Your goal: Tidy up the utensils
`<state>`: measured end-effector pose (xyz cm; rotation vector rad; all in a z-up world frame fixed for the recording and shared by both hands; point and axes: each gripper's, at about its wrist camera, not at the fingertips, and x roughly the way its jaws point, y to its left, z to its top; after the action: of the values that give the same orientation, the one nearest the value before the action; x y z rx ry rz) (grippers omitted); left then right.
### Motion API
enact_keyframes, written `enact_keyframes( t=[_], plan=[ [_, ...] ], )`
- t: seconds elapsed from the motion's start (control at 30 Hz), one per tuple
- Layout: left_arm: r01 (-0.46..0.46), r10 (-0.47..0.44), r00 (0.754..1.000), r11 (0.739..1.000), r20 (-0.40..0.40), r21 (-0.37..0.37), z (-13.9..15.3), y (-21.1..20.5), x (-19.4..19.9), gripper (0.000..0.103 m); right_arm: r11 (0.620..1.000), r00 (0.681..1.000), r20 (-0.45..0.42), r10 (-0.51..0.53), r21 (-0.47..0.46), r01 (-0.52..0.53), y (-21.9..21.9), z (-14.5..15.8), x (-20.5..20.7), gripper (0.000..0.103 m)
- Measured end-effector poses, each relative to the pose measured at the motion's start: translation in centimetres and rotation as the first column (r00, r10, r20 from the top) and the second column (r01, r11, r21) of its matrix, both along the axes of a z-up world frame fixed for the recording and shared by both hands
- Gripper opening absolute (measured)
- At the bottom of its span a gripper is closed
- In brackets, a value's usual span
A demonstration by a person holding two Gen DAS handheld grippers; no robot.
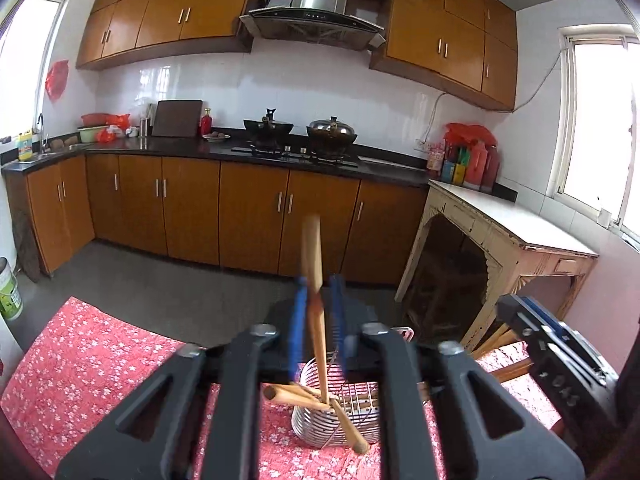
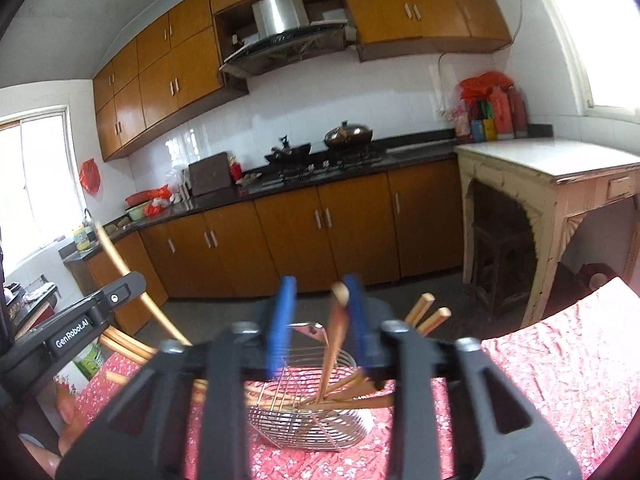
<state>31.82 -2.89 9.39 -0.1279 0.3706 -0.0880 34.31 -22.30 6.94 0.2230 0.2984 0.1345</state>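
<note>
Writing: "GenRobot.AI" in white letters on the black body of my left gripper point(image 2: 86, 320), seen from the right wrist; pale marks on my right gripper's side in the left wrist view are too blurred to read.
Landmark: wire basket point(image 1: 340, 412), a steel utensil holder standing on the red floral cloth point(image 1: 80, 380).
Left gripper point(image 1: 318, 320): above and just behind the basket, tilted a little downward, blue pads parted; a wooden chopstick point(image 1: 314, 280) stands between them, blurred, lower end down in the basket. I cannot tell whether either pad touches it.
Right gripper point(image 2: 318, 320): over the basket point(image 2: 312, 416) from the other side, also tipped slightly down, blue pads apart; a blurred chopstick point(image 2: 334, 344) leans against the right-hand pad, foot in the basket, not pinched.
Chopsticks in basket: several more lie crossed inside, ends poking over the rim point(image 1: 296, 394).
Hand: my fingers point(image 2: 66, 420) show at the lower left of the right wrist view, under the left gripper, left of the basket.
Beyond the basket: orange cabinets point(image 1: 192, 208), and a worn cream table point(image 1: 500, 224) to its right.
</note>
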Motion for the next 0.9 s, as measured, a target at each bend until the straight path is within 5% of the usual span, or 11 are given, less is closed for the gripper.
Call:
enact_keyframes(
  t=[0.07, 0.43, 0.7, 0.9],
  plan=[
    [-0.014, 0.014, 1.000, 1.000, 0.022, 0.003, 0.5, 0.3, -0.8, 0.051, 1.000, 1.000, 0.012, -0.006, 0.001, 0.006, -0.6, 0.5, -0.9, 0.045],
    [-0.058, 0.056, 0.996, 0.998, 0.071, 0.027, 3.0, 2.7, -6.2, 0.061, 0.999, 0.995, 0.097, -0.030, 0.020, 0.028, -3.2, 3.7, -8.4, 0.072],
    [-0.086, 0.080, 0.994, 0.993, 0.071, 0.080, 2.3, 3.9, -10.5, 0.085, 1.000, 0.994, 0.105, 0.022, -0.012, -0.020, -2.0, 3.3, -14.8, 0.099],
    [-0.106, 0.093, 0.991, 0.985, 0.098, 0.138, 0.8, 4.5, -14.7, 0.101, 0.998, 0.996, 0.092, 0.004, -0.065, 0.002, -0.6, 1.2, -19.9, 0.099]
  ],
)
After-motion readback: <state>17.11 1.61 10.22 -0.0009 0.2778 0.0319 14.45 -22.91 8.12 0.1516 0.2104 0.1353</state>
